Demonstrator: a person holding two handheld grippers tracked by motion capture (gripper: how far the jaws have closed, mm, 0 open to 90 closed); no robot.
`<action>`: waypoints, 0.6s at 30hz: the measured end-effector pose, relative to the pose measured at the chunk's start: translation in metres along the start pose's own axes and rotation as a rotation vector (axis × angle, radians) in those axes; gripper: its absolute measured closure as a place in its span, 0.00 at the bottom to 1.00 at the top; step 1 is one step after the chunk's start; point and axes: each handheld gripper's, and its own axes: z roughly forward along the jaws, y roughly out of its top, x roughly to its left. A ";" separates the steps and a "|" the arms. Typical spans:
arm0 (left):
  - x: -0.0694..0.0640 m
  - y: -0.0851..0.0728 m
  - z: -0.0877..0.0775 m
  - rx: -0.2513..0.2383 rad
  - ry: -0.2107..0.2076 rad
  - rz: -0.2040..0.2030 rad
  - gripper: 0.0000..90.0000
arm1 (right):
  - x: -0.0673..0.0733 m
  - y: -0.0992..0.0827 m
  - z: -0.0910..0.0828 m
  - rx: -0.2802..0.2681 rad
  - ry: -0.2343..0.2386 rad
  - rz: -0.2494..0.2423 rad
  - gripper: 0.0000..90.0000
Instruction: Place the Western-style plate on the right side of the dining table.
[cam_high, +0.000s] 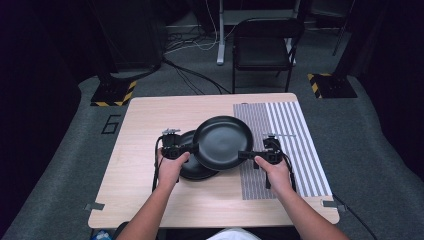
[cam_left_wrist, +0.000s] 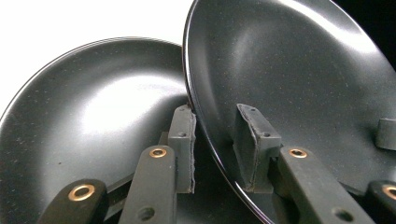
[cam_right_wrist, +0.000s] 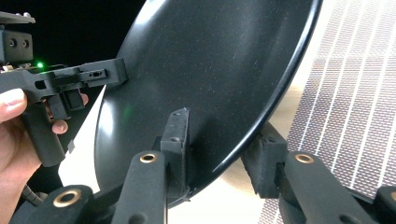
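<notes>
Forearms level, inward — each hand-held gripper, left (cam_high: 192, 148) and right (cam_high: 245, 155), clamped on raised black plate's (cam_high: 222, 141) rim.

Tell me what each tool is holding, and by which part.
Both hold the upper black plate by its rim: the left tool at the plate's left edge, the right tool at its right edge.

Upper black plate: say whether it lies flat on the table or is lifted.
Lifted: the upper black plate is clamped at opposite rims by the left gripper and right gripper, above the lower plate.
</notes>
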 end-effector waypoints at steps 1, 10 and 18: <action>-0.001 0.001 0.001 0.002 -0.003 0.004 0.76 | -0.001 0.000 -0.002 -0.002 -0.001 0.004 0.70; -0.005 0.004 0.004 0.003 -0.014 0.011 0.76 | -0.002 0.000 -0.007 -0.019 -0.009 0.008 0.70; -0.012 0.008 0.010 0.011 -0.031 0.027 0.76 | -0.005 -0.002 -0.015 -0.032 -0.020 0.023 0.70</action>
